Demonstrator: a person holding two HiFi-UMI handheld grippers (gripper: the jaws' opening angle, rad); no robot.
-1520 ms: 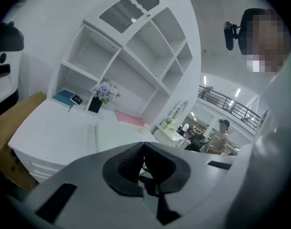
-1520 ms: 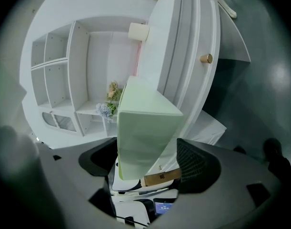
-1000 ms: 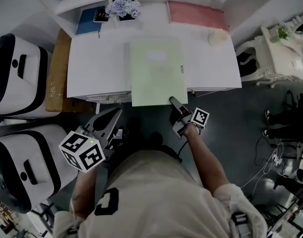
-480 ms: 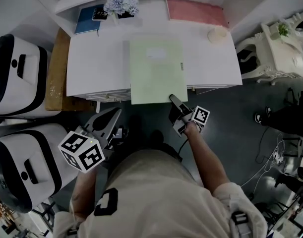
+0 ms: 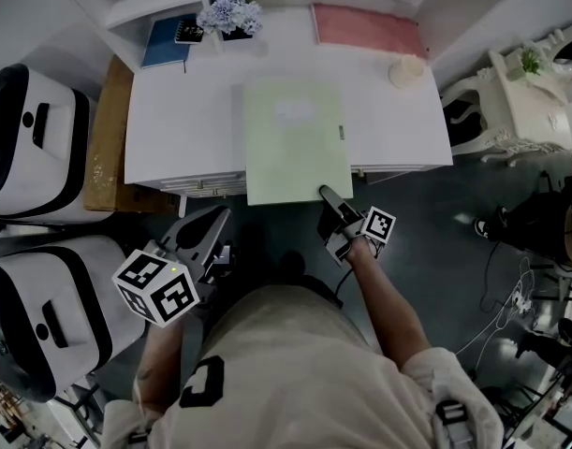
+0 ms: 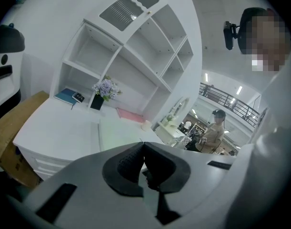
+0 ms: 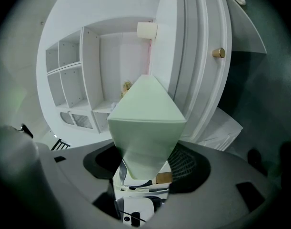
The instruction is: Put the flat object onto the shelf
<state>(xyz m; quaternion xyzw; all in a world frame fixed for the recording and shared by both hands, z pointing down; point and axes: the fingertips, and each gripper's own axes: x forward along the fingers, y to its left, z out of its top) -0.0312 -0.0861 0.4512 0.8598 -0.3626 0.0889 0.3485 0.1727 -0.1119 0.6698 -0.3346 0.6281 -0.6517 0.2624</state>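
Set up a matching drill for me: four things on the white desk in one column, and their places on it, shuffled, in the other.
1. green folder
2. pink flat item
3. blue notebook
4. flowers

A. back left corner of the desk
B. back right
C. overhanging the front edge
D. back middle, beside the notebook

Pairs: 1-C, 2-B, 3-A, 4-D

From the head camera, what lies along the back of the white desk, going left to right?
blue book → flowers → pink folder → cream cup
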